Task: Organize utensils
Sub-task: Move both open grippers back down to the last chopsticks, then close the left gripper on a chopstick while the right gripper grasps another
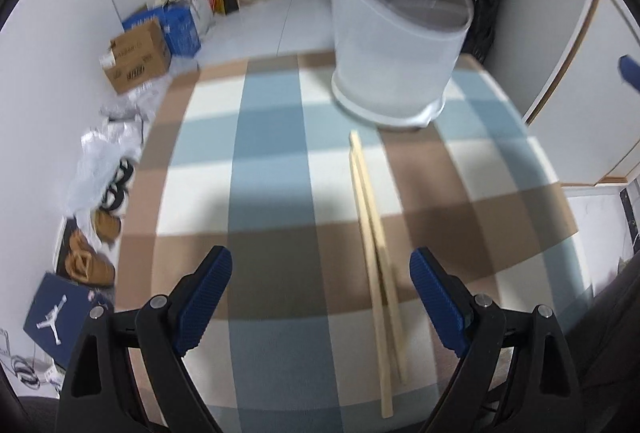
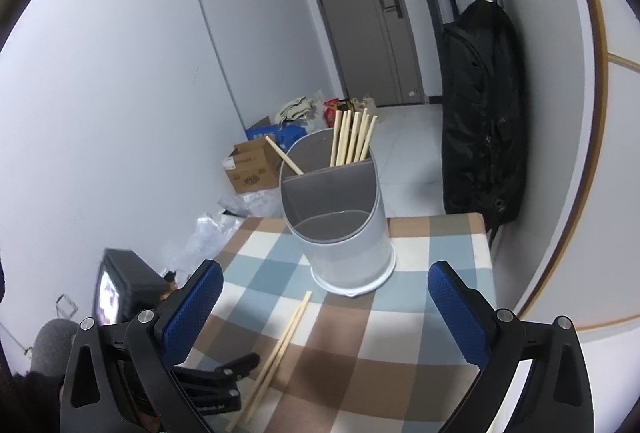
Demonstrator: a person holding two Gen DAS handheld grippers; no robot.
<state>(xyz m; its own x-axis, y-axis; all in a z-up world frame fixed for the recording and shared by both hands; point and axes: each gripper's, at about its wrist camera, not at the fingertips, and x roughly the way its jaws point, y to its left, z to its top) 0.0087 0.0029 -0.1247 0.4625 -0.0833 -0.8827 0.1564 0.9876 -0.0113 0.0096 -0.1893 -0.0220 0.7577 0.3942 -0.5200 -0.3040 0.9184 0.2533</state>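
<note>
On the checked tablecloth (image 1: 280, 161), just ahead of the left gripper (image 1: 320, 297), a pair of wooden chopsticks (image 1: 374, 233) lies flat, side by side and touching along most of their length. They run away from the camera, nearer the right-hand blue pad than the left, with their near ends passing between the spread fingers. The left gripper's jaws stand wide apart and hold nothing. The right gripper (image 2: 326, 307) hangs higher above the table, its jaws likewise spread and empty; from its view the same chopsticks (image 2: 276, 353) lie low and left of centre, beside the black frame of the left gripper (image 2: 216, 381).

Beyond the far tips stands a pale divided utensil holder (image 1: 394, 45), upright on the cloth and near the chopsticks but not touching them. A bundle of chopsticks (image 2: 352, 141) leans in its rear compartment, and a single stick (image 2: 284, 155) tilts out to the left. Behind the table are a cardboard box (image 1: 138, 55) on the floor, a dark hanging coat (image 2: 480, 113) and a grey door (image 2: 360, 25).
</note>
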